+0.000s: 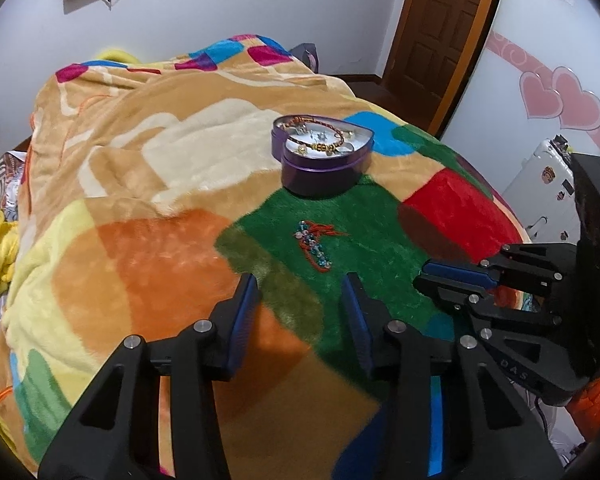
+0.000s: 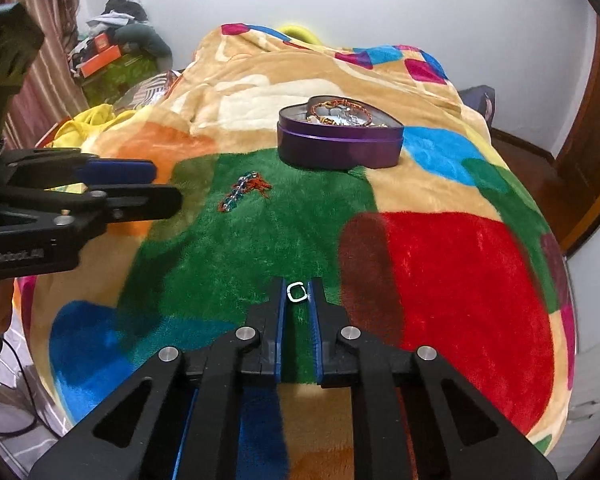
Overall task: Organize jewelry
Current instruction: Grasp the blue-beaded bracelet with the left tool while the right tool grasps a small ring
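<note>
A purple heart-shaped tin (image 1: 320,168) stands open on the blanket, with bracelets and other jewelry inside; it also shows in the right wrist view (image 2: 340,144). A red and blue beaded bracelet (image 1: 315,249) lies on the green patch in front of it (image 2: 242,192). My left gripper (image 1: 302,292) is open and empty, just short of the bracelet. My right gripper (image 2: 297,292) is shut on a small silver ring (image 2: 296,293) held between its fingertips above the green patch. The right gripper also shows in the left wrist view (image 1: 432,276), at the right.
A patchwork fleece blanket (image 1: 140,168) covers the bed. A wooden door (image 1: 440,32) is at the back right, a white suitcase (image 1: 540,192) beside the bed. Clothes and boxes (image 2: 112,56) are piled at the far left. The left gripper (image 2: 164,188) reaches in from the left.
</note>
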Available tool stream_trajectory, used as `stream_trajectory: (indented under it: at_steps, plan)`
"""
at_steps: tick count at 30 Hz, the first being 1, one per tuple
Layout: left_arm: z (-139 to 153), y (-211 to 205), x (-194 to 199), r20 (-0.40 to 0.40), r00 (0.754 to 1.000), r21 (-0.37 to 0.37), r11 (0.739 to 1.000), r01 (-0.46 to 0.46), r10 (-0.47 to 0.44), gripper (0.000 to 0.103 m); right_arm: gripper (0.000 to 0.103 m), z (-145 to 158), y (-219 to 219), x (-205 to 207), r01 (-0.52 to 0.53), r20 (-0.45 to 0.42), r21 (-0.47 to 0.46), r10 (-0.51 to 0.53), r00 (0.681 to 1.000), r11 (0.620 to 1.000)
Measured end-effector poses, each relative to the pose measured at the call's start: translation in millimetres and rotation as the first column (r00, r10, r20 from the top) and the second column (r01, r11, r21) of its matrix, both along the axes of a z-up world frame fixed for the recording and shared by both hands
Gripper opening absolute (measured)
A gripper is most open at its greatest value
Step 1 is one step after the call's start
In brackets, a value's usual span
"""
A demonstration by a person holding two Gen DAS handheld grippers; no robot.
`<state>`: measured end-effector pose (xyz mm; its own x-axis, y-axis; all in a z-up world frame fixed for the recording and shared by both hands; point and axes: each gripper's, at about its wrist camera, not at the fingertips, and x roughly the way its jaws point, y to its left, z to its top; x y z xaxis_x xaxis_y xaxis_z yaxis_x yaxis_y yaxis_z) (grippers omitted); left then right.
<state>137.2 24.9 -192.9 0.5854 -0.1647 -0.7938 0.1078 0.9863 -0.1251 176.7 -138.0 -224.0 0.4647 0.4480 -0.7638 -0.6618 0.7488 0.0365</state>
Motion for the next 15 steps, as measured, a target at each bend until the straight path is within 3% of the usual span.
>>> stream_trajectory:
  at_steps: [12,15]
  plan:
    - [-22.2,-12.3,28.5,-0.061,0.998,-0.016,0.999,0.029,-0.03,0.029,0.01,15.0,-13.3,14.8,0.05,0.022,0.052,-0.051,0.998,0.997]
    - [-26.1,-12.5,33.4,-0.066,0.997,-0.02,0.999,0.026,-0.028,0.018,0.01,18.4,-16.0,18.9,0.064,0.029,0.064,-0.066,0.997,0.996]
